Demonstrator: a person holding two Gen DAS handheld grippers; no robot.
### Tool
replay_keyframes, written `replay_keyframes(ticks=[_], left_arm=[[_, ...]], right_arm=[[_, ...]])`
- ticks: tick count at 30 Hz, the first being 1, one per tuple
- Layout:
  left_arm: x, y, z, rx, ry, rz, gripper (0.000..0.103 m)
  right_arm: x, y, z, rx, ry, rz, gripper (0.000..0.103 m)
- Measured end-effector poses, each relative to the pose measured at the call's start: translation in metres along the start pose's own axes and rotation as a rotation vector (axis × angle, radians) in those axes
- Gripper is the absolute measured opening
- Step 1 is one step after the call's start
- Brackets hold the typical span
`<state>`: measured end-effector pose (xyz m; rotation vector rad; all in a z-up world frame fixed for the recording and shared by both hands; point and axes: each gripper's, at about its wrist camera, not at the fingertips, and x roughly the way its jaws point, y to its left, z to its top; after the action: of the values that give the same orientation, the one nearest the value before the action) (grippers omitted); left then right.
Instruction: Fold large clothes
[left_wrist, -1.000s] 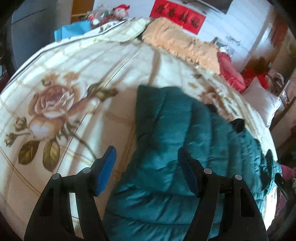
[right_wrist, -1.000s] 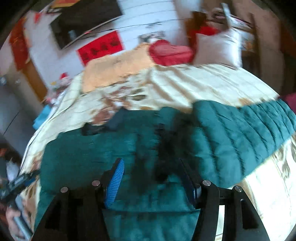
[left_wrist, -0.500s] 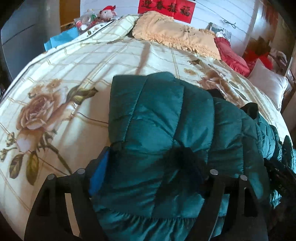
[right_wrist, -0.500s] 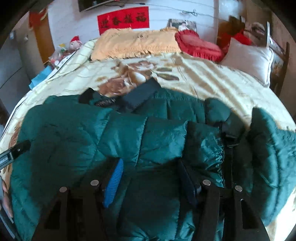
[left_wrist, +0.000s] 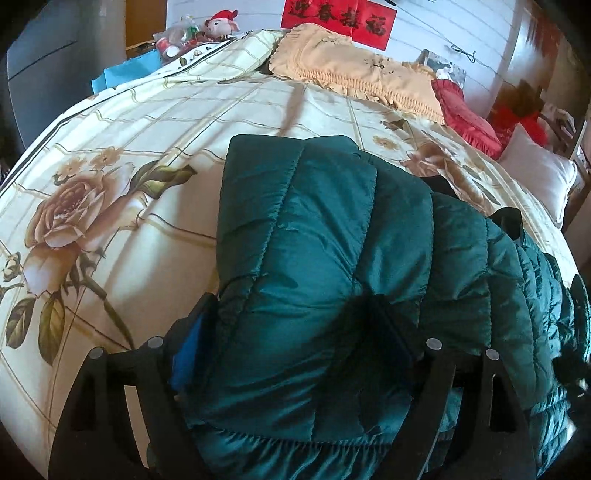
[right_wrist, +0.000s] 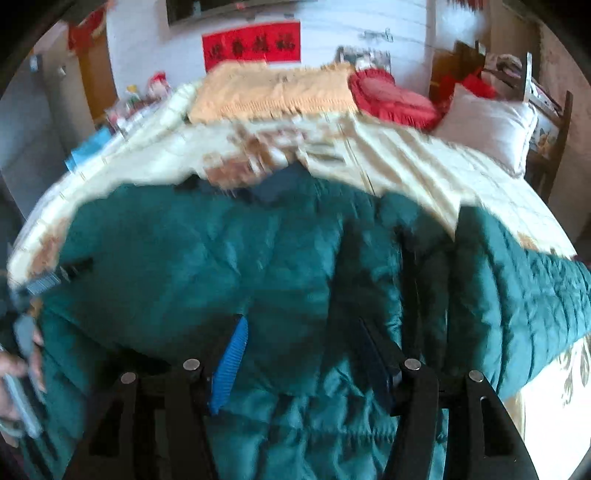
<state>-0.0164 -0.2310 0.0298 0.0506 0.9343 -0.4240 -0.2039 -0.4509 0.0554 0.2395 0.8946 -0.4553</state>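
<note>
- The left gripper (left_wrist: 291, 332) is spread wide, and a thick fold of the green quilted jacket (left_wrist: 332, 240) bulges up between its two fingers; the blue pad (left_wrist: 186, 350) of one finger presses against the fold's side, and the other finger lies partly sunk in the fabric. I cannot tell if it truly pinches the cloth or only rests around it.
- The right gripper (right_wrist: 303, 354) is also wide apart, low over the jacket (right_wrist: 221, 258); the fabric lies under and between its fingers, and the blue ribbed pad (right_wrist: 231, 369) is close to the cloth. This view is blurred, so a firm grip cannot be confirmed.
- In the left wrist view the jacket lies on the bed with a folded part on top, its near hem close to the camera and its far edge straight across the bedspread.
- In the right wrist view a sleeve (right_wrist: 517, 295) stretches to the right side, toward the bed's edge.
- To the left of the jacket, the cream bedspread (left_wrist: 147, 140) with a rose print (left_wrist: 70, 206) is open.
- Farther are an orange fringed pillow (left_wrist: 351, 74), a red cushion (left_wrist: 465, 114) and a white pillow (left_wrist: 535, 177).
- On the white wall hangs a red banner (left_wrist: 340, 18); a plush toy (left_wrist: 221, 24) sits at the far left corner.
</note>
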Motion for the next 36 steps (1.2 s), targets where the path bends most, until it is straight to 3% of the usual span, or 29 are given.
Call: replay_keyframes(ticks=[4, 8, 12, 16, 24, 36], left_arm=[[0.0, -0.002, -0.001, 0.006, -0.008, 0.013, 0.086], [-0.018, 0.001, -0.001, -0.006, 0.015, 0.007, 0.085], [-0.055, -0.004, -0.002, 0.01, -0.051, -0.032, 0.085], [-0.077, -0.023, -0.008, 0.049, -0.091, -0.065, 0.085], [-0.038, -0.057, -0.029, 0.128, 0.021, -0.036, 0.085], [-0.041, -0.061, -0.035, 0.121, 0.008, -0.021, 0.085]], right_arm=[[0.013, 0.001, -0.006, -0.006, 0.007, -0.019, 0.058], [-0.003, 0.0, -0.003, 0.009, 0.024, -0.001, 0.058], [-0.037, -0.007, -0.003, 0.035, -0.054, 0.022, 0.058], [-0.036, -0.009, 0.001, 0.04, -0.06, -0.001, 0.064], [0.006, -0.005, -0.01, -0.004, 0.003, -0.079, 0.064], [-0.042, -0.024, -0.02, 0.046, -0.031, 0.028, 0.071]])
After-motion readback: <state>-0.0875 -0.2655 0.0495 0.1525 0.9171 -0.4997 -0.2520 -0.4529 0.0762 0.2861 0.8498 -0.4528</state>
